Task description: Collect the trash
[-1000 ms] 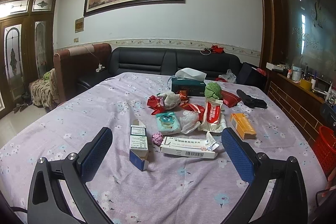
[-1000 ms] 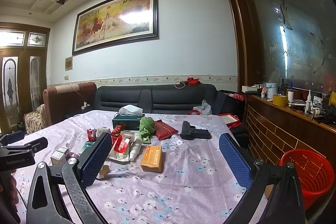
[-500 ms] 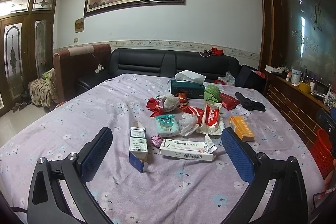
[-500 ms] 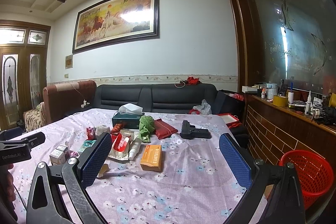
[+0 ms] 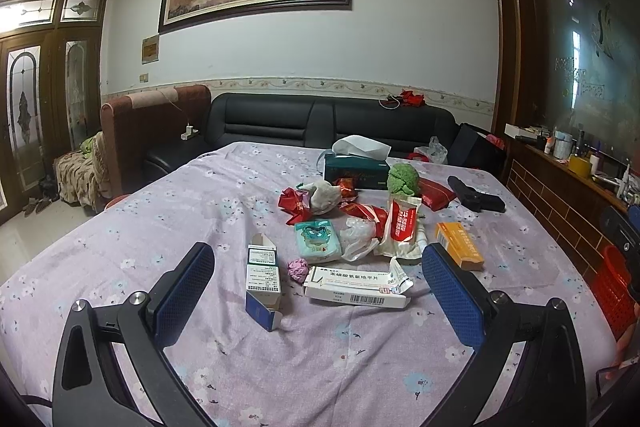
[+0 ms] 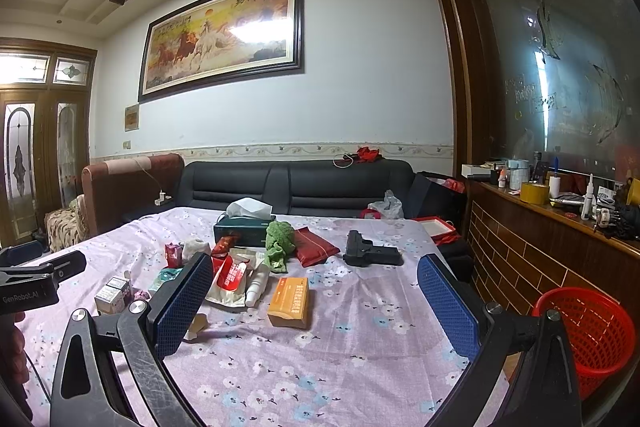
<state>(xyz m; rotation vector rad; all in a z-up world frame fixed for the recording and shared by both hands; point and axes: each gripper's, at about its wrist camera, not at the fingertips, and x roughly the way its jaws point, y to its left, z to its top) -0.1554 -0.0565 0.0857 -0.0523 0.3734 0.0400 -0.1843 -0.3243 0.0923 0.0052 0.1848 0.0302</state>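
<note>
Both cameras have come a little closer to the trash since a second ago, and nothing on the worktop [image 5: 120,227] has changed place. My left claw [image 5: 316,291] is spread wide and holds nothing; my right claw [image 6: 316,303] is also wide apart and empty.

Between the left fingers lie an opened blue and white medicine box [image 5: 262,283], a small pink crumpled paper [image 5: 298,268] and a long white medicine box [image 5: 356,287] with a torn flap. Behind them I see a teal wet-wipe pack [image 5: 318,241], clear crumpled plastic [image 5: 360,237], a red and white sachet [image 5: 402,227], red wrappers [image 5: 294,205] and a green crumpled thing [image 5: 402,179]. An orange box [image 6: 290,301] lies apart, in front of the right claw.

A red basket [image 6: 588,335] stands beside the worktop on the right; its lower part is cut off by my claw. The small print on the boxes is too fine to read.
</note>
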